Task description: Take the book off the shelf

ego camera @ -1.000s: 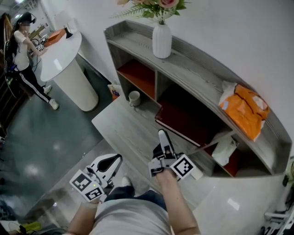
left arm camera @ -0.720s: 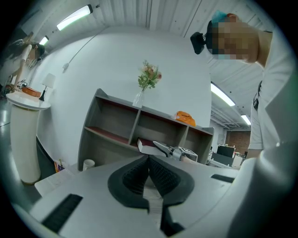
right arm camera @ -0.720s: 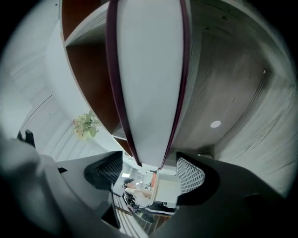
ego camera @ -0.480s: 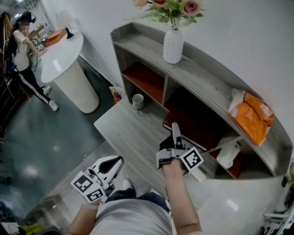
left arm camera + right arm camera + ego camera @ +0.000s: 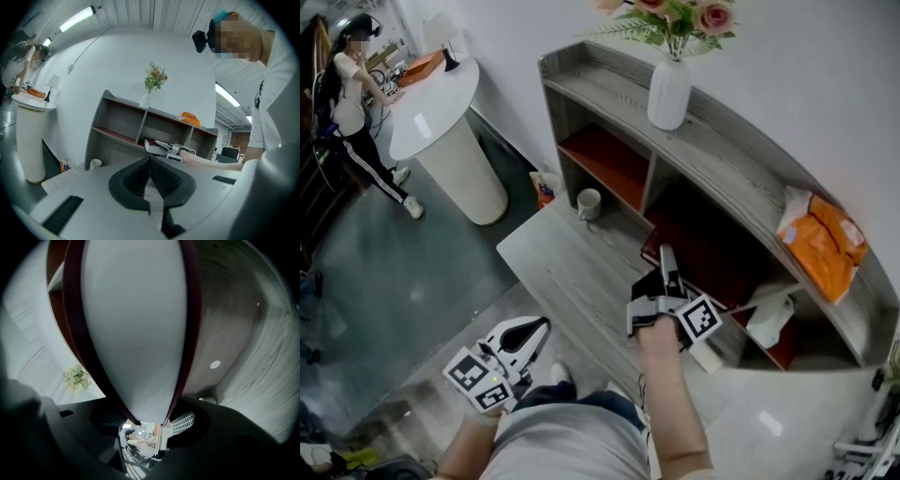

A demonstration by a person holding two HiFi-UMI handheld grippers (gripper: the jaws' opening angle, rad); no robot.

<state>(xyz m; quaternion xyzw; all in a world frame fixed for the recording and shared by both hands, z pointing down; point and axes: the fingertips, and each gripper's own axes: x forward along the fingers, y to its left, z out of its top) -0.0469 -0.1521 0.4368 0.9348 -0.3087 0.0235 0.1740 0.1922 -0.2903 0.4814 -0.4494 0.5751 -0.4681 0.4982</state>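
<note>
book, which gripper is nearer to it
Right. The right gripper has the book between its jaws, which have just been closing, at the shelf; the left gripper, shut, hangs low and well short of it.

Low platform (image 5: 553,272) before the shelf (image 5: 741,173) lay open, only a mug (image 5: 589,202) at its far end. The book (image 5: 703,246) filled most of the middle bay (image 5: 689,208), a divider (image 5: 650,192) just beside it. White bag (image 5: 766,319) crowded the right bay (image 5: 787,345); left bay (image 5: 609,159) open.
</note>
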